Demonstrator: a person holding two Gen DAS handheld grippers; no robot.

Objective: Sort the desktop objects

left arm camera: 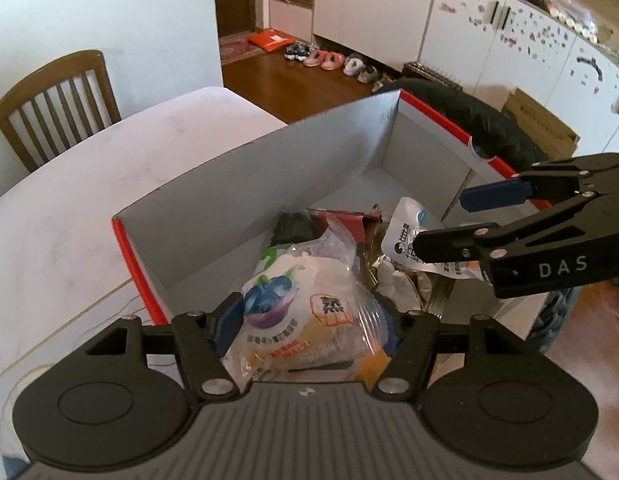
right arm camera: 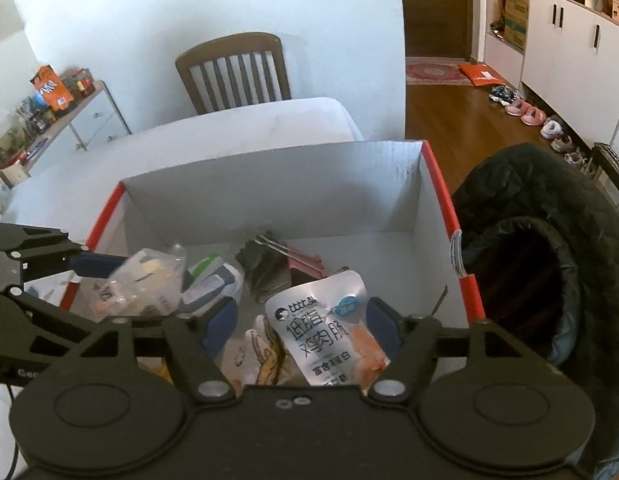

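A white cardboard box (left arm camera: 269, 168) with a red rim stands on the table and holds the sorted things. A clear snack bag (left arm camera: 305, 320) with a blueberry print lies on the pile inside. My left gripper (left arm camera: 309, 328) straddles it, open, pads not visibly pressing. The right wrist view shows that bag (right arm camera: 145, 280) blurred between the left gripper's fingers (right arm camera: 97, 264). A silver chicken-sausage pouch (right arm camera: 329, 328) rests tilted in the box between the spread pads of my right gripper (right arm camera: 301, 324), which is open. Black and red binder clips (right arm camera: 269, 264) lie further back.
The box (right arm camera: 269, 184) sits at the edge of the white table (left arm camera: 49, 240). A wooden chair (right arm camera: 233, 72) stands at the far side. A dark jacket (right arm camera: 529, 240) hangs right of the box. Shoes (left arm camera: 329, 60) line the wooden floor by white cabinets.
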